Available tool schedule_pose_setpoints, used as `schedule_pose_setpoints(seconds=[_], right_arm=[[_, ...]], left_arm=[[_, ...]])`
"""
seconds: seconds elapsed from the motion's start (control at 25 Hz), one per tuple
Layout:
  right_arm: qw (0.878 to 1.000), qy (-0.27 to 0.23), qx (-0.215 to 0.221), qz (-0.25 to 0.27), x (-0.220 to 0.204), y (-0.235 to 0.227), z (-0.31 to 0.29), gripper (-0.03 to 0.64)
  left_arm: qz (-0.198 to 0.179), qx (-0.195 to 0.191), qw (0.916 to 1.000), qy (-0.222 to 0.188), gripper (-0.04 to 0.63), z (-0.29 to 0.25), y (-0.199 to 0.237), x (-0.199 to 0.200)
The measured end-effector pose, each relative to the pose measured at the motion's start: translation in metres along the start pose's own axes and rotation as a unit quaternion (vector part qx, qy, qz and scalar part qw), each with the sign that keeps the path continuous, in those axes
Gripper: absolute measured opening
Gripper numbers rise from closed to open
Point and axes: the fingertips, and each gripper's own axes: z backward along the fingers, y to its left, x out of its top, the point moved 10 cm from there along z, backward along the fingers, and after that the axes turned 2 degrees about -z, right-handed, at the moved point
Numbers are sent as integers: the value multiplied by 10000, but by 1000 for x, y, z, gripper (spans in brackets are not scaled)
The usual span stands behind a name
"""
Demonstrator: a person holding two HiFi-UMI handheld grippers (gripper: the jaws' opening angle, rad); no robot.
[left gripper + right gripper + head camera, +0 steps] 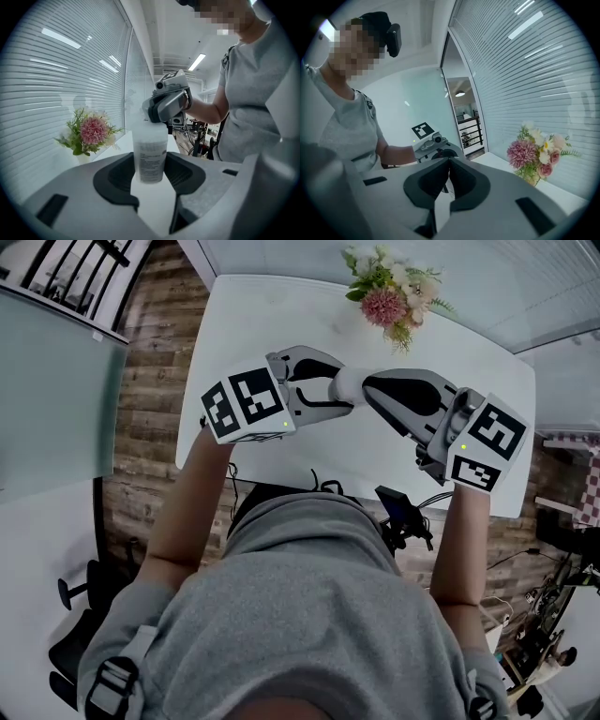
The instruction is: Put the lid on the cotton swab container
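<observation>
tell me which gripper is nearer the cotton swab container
Left. The cotton swab container sits between the left gripper's jaws, gripped at its sides. The right gripper, jaws shut, is at the container's top end.

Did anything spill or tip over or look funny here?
No, nothing looks wrong. The cotton swab container sits upright in the left gripper, nothing has spilled, and the flowers stand straight on the white table. The right gripper is shut at the container's top.
</observation>
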Motion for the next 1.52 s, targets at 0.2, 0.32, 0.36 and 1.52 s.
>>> schedule_pose_setpoints(seconds=[0.2, 0.32, 0.36, 1.52], right_arm=[[9999, 94, -87, 101, 0, 2, -1, 26], [9999, 97, -32, -23, -3, 1, -3, 26], [9999, 100, -13, -62, -5, 1, -4, 26], [9742, -1659, -1433, -541, -18, -20, 36, 26]], left_arm=[[-105, 111, 9998, 136, 195, 1, -1, 2], [-95, 70, 9997, 207, 195, 1, -2, 0], [-84, 40, 9997, 221, 195, 1, -2, -2], [414, 1044, 9933, -278, 195, 28, 11, -17]])
